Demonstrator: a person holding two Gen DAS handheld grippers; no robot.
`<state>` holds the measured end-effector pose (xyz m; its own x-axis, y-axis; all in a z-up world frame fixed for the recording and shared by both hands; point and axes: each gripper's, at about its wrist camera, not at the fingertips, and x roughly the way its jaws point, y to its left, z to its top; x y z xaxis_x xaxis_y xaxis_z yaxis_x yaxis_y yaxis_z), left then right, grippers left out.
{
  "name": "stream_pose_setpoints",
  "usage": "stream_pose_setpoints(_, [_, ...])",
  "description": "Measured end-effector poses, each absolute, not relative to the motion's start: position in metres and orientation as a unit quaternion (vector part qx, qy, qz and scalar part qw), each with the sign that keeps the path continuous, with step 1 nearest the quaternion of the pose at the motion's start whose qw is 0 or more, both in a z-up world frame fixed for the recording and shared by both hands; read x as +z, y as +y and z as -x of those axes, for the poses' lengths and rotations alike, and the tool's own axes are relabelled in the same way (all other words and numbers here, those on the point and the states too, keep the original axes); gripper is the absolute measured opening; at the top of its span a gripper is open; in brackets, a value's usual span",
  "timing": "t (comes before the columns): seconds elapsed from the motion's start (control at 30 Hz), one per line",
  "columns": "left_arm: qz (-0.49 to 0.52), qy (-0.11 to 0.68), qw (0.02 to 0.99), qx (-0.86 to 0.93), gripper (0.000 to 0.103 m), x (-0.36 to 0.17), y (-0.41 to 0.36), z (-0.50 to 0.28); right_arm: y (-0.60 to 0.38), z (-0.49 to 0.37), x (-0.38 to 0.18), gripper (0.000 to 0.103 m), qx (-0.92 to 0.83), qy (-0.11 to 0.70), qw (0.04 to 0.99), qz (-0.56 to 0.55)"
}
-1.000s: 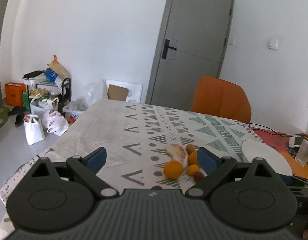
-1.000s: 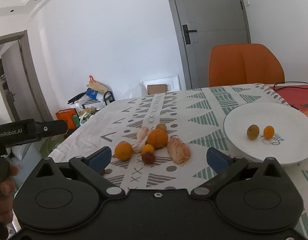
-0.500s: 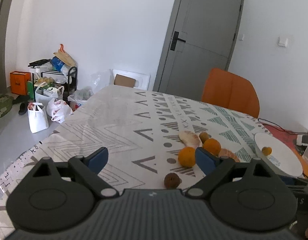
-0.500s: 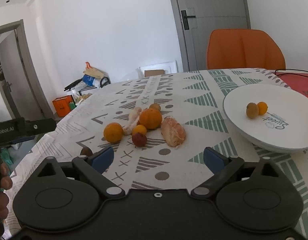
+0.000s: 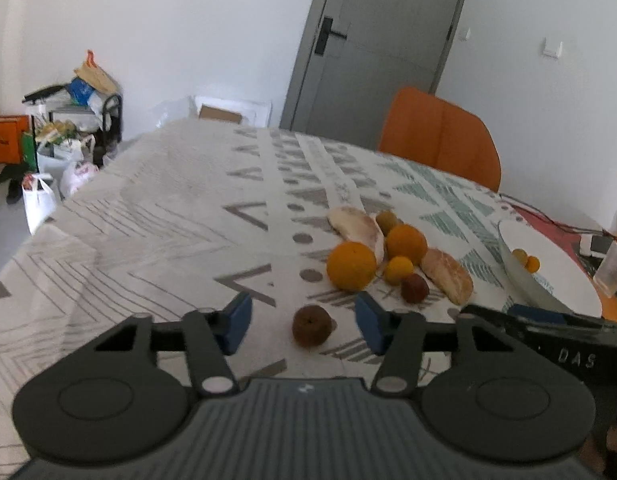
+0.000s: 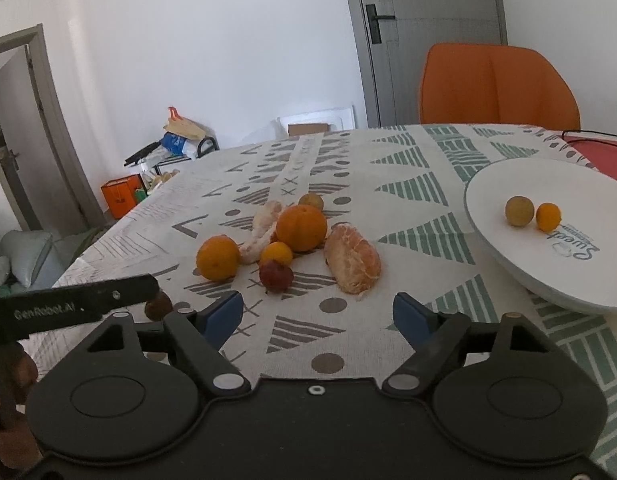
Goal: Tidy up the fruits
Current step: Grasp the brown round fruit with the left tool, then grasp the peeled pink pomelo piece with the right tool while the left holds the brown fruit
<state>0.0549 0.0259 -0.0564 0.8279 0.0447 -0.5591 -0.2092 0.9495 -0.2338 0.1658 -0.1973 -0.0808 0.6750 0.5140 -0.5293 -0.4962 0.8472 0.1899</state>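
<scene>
Left wrist view, left tool closing around one brown fruit, untouched, right tool closing, empty.

The left wrist camera sits low behind its own two blue-padded fingers, close above the patterned tablecloth, facing across the table toward the grey door and the orange chair. The right wrist camera looks from a similar low height, facing the same door and chair from further right. Both views share the cluster of oranges and peeled citrus, the white round plate, and the small brown fruit nearest the left camera.
</scene>
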Motion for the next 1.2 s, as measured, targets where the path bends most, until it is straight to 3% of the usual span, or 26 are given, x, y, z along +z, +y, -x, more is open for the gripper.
stream_pose_setpoints(0.03, [0.142,0.295,0.943,0.065,0.041,-0.059,0.025,-0.058,-0.197,-0.167,-0.081,0.08,0.276,0.294,0.915,-0.015])
stream_pose_setpoints(0.07, [0.141,0.302,0.941,0.062,0.027,-0.062,0.024,-0.06,-0.196,-0.169,-0.081,0.08,0.275,0.295,0.915,-0.015])
stream_pose_setpoints(0.1, [0.142,0.31,0.938,0.056,0.021,-0.065,0.024,-0.063,-0.196,-0.17,-0.081,0.08,0.275,0.295,0.915,-0.014])
stream_pose_setpoints(0.27, [0.156,0.299,0.939,0.063,0.021,-0.063,0.036,-0.064,-0.194,-0.181,-0.081,0.079,0.266,0.298,0.917,-0.008])
stream_pose_setpoints(0.67, [0.169,0.296,0.937,0.077,0.021,-0.062,0.05,-0.074,-0.183,-0.21,-0.089,0.06,0.256,0.31,0.916,0.015])
stream_pose_setpoints(1.13, [0.182,0.28,0.938,0.092,0.021,-0.063,0.055,-0.071,-0.166,-0.222,-0.093,0.058,0.27,0.307,0.91,0.065])
stream_pose_setpoints(1.2, [0.179,0.28,0.939,0.09,0.021,-0.063,0.053,-0.07,-0.164,-0.219,-0.094,0.05,0.264,0.297,0.914,0.078])
